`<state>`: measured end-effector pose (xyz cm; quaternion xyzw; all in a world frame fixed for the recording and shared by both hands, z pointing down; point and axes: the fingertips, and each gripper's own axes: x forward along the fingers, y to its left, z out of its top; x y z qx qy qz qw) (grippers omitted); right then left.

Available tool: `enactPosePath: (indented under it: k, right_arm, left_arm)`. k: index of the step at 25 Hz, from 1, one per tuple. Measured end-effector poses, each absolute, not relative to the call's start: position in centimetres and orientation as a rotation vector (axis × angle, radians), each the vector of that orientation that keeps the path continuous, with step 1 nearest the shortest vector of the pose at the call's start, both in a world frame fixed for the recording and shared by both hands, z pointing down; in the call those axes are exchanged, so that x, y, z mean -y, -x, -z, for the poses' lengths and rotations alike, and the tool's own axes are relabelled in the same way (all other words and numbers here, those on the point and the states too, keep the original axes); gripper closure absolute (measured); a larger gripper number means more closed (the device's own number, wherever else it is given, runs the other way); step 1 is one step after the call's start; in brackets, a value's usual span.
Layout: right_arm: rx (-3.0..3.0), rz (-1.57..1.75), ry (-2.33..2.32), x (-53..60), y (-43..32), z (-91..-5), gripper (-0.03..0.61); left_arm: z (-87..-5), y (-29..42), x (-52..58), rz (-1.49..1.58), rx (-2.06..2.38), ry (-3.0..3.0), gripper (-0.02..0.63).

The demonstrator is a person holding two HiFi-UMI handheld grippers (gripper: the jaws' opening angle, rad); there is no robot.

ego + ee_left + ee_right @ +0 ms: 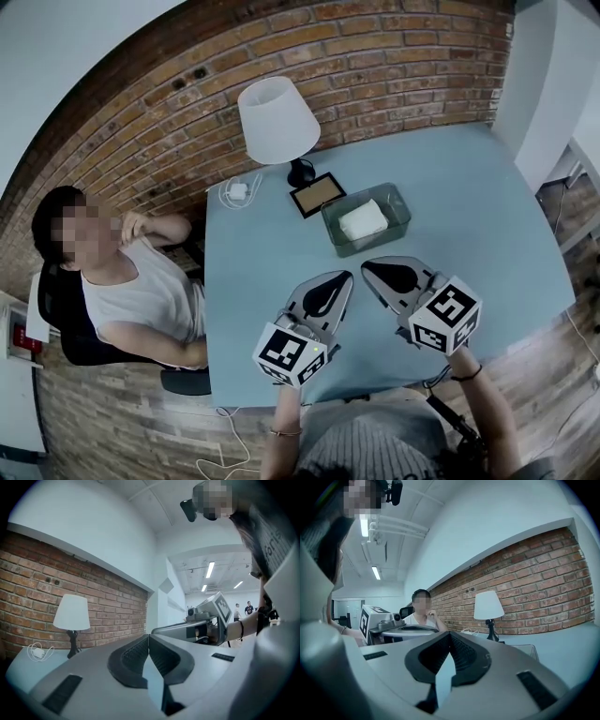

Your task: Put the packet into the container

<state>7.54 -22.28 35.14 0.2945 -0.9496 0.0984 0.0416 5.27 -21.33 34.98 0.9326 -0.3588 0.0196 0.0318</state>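
Bricks (394,56) made up the wall behind your blue surface (469,206). Far on the left, a person (131,291) sat on a dark chair (75,337) beside the surface.

At the back of the surface lay a white charger (237,190) with its cord. Next to it stood a lamp (277,122) with a white shade. A small picture frame (317,194) was just beside the lamp's foot.

You held your left gripper (348,275) over the near part of the surface. It was clenched tight with nothing in it. Its own view showed the two dark pads (133,656) pressed together.

Just past the tips stood the clear container (401,208). The white packet (364,221) lay inside it.

Your right gripper (367,265) was close beside the left one. It was clenched too and held nothing. Its tip pointed toward the container.
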Motion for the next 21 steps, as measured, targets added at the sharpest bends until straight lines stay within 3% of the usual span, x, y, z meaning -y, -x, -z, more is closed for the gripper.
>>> enactPosePath:
  k: [21]
  right_arm:
    - [2.912, -0.295, -0.927, 21.39, -7.87, -35.35, 0.566]
  left_arm:
    - [-34.19, -5.71, 21.0, -0.035, 1.083, -2.899, 0.603]
